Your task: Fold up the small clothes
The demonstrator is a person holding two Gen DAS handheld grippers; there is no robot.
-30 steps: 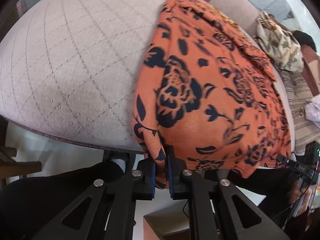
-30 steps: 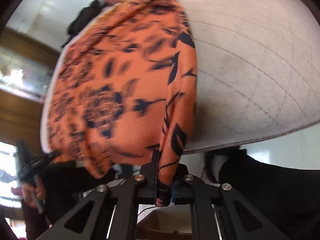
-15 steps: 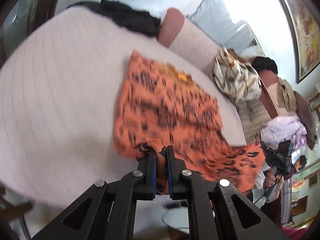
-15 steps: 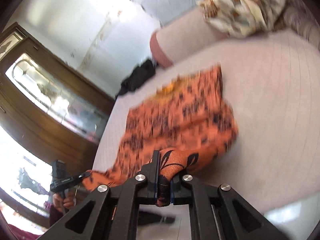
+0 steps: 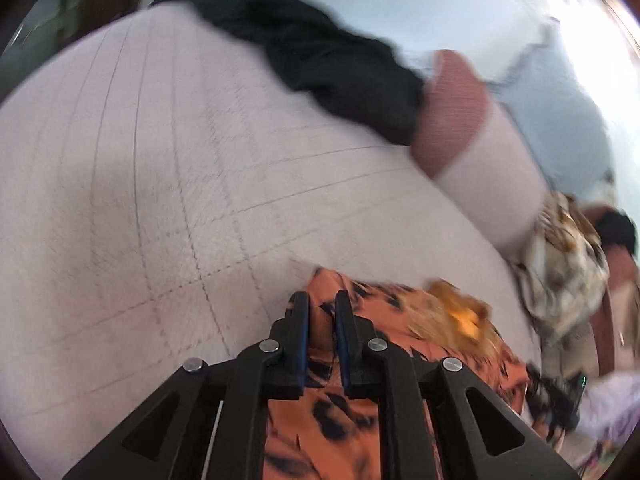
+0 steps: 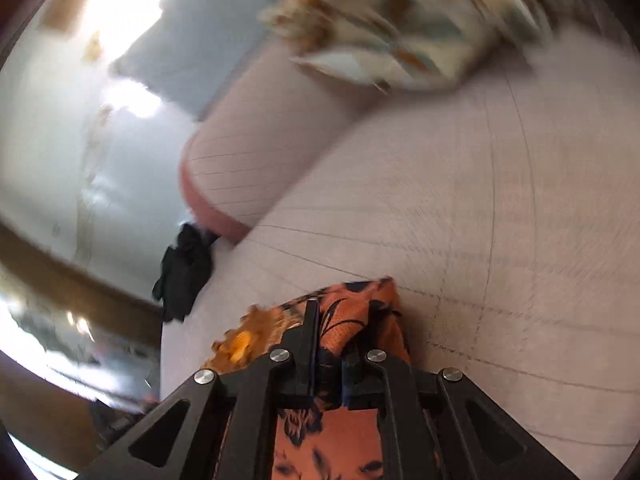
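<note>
On the left, the left gripper (image 5: 322, 312) is clamped on an edge of the orange floral garment (image 5: 340, 420), its black fingers (image 5: 298, 332) standing narrow with a fold of the cloth pinched between the blue pads. The garment lies on the pale quilted bed (image 5: 140, 220), trailing back under the gripper toward the camera, with a yellow-orange patch showing just to the right of the fingers. Farther back on the bed lies a heap of black clothing (image 5: 328, 64), touching a pink bolster (image 5: 452, 112); a cream patterned cloth (image 5: 560, 272) sits at the right edge. To the right, the right gripper (image 6: 330, 320) likewise pinches the garment's other edge (image 6: 352, 312), its fingers (image 6: 310, 332) nearly together with the cloth bunched between them and draped over one. The picture is blurred, but the bolster (image 6: 248, 168), the black clothing (image 6: 184, 268) and the patterned cloth (image 6: 380, 28) show beyond.
</note>
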